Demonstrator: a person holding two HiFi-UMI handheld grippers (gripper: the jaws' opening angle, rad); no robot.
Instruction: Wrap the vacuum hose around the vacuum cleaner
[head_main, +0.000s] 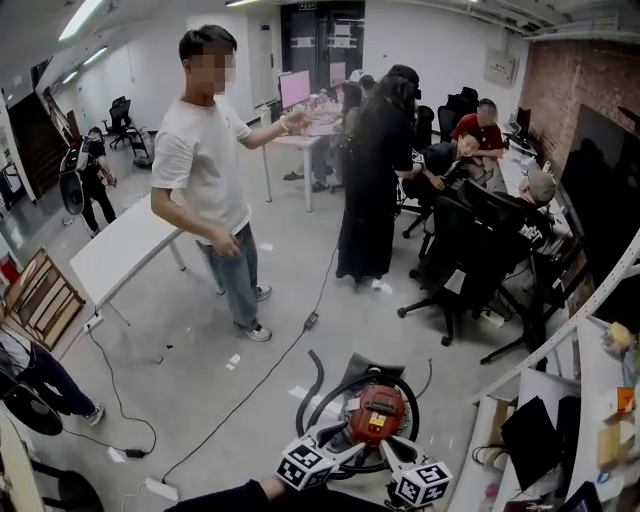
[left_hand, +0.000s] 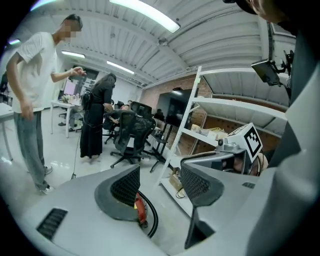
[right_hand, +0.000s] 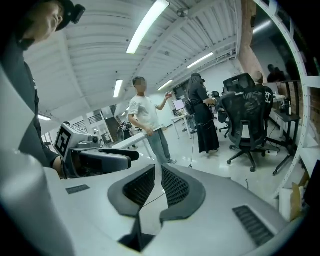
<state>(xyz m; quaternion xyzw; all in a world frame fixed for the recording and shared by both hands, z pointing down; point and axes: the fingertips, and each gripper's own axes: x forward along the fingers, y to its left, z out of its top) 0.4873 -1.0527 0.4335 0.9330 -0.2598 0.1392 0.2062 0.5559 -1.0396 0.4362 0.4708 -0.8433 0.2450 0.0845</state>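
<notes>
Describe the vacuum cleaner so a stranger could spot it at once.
Start at the white metal shelving rack on the right, then look left across the grey floor to the bottom centre. The round vacuum cleaner sits there, the only thing with a red top, ringed by a black hose.

Open floor (head_main: 190, 340) lies ahead and to the left of the vacuum cleaner (head_main: 377, 412); passage is free there. A thin black cable (head_main: 262, 376) crosses this floor. The hose (head_main: 316, 385) loops just beside the machine's left side. A white shelf rack (head_main: 575, 302) stands near on the right and narrows that side. A standing person (head_main: 213, 170) and office chairs (head_main: 462, 262) stand well beyond.
</notes>
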